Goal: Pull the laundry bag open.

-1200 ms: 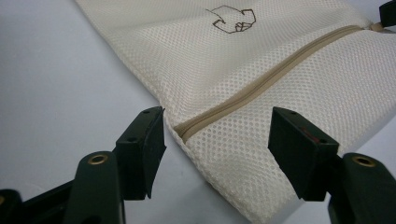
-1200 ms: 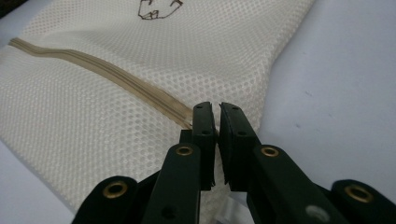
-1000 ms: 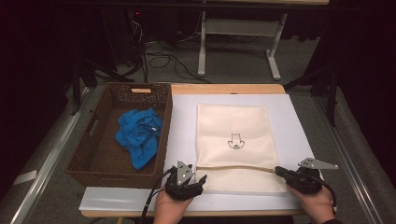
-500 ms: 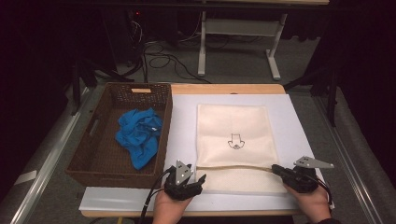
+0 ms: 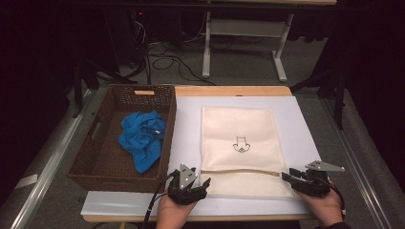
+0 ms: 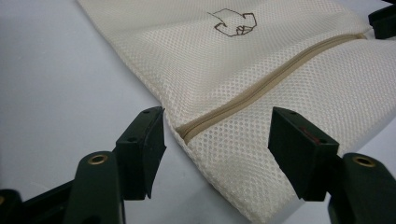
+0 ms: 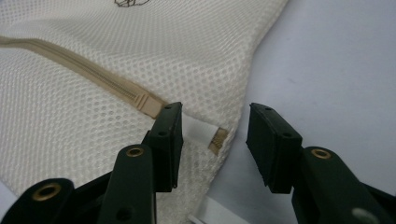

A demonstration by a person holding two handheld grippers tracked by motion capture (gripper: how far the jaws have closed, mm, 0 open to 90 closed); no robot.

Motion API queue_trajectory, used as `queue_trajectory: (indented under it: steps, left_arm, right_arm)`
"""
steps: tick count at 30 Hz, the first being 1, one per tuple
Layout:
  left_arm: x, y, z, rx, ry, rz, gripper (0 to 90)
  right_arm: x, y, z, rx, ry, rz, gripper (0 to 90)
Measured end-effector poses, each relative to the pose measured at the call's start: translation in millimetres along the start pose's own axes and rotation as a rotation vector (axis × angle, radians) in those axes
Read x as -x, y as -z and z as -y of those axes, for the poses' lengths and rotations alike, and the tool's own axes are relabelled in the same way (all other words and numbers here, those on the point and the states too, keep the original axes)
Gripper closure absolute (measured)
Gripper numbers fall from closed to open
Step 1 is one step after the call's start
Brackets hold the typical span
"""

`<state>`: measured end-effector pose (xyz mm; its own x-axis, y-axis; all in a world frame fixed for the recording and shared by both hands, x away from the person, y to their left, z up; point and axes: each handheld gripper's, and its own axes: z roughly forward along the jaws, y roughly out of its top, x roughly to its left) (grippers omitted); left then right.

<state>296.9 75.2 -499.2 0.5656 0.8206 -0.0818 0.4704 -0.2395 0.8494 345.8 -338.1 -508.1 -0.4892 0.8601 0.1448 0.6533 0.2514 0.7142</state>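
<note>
Right gripper (image 5: 289,177) jaws just opened off mesh bag (image 5: 239,143) edge | left gripper (image 5: 204,183) open, seemingly untouching

High view above the table's near edge; two close tongs-mounted views sharing the mesh bag's (image 5: 238,149) zipper (image 6: 261,88).

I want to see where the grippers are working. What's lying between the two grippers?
In the high view, the mesh bag's near end with its tan zipper spans between the left gripper and right gripper.
</note>
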Motion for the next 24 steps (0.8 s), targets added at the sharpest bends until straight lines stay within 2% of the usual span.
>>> queue_trajectory:
  steps: [3, 4, 8, 10, 11, 14, 17, 24]
  left_arm:
    - [-0.9, 1.3, -1.7, 0.002, 0.006, -0.005, 36.8]
    - [-0.6, 1.4, -2.0, 0.005, 0.010, -0.002, 36.8]
    - [0.6, 0.9, -2.7, -0.001, 0.001, 0.003, 37.2]
    - [0.8, 0.4, -2.7, -0.004, -0.001, 0.003, 39.1]
    - [0.8, 0.6, -2.8, -0.001, -0.001, 0.007, 39.1]
    - [1.3, 2.1, -3.5, 0.014, -0.001, 0.013, 42.4]
    - [1.8, 2.2, -3.7, 0.020, 0.004, 0.019, 43.9]
    - [2.6, 1.6, -3.6, 0.022, 0.010, 0.015, 45.8]
  right_arm:
    - [-3.2, -0.8, 0.2, -0.004, 0.014, 0.000, 60.7]
    - [-4.2, -1.1, 1.1, 0.000, 0.033, -0.001, 62.3]
    - [-4.9, -0.7, 1.2, -0.009, 0.031, -0.013, 68.5]
    - [-7.0, -1.5, 0.6, -0.013, 0.053, -0.009, 74.8]
    - [-7.0, -1.5, 0.6, -0.013, 0.053, -0.009, 74.8]
    - [-10.8, -2.0, 0.4, -0.021, 0.047, -0.021, 82.1]
    - [-12.6, -1.7, -0.1, -0.019, 0.067, -0.013, 83.3]
    - [-16.9, 3.8, -1.6, 0.015, 0.066, 0.005, 84.0]
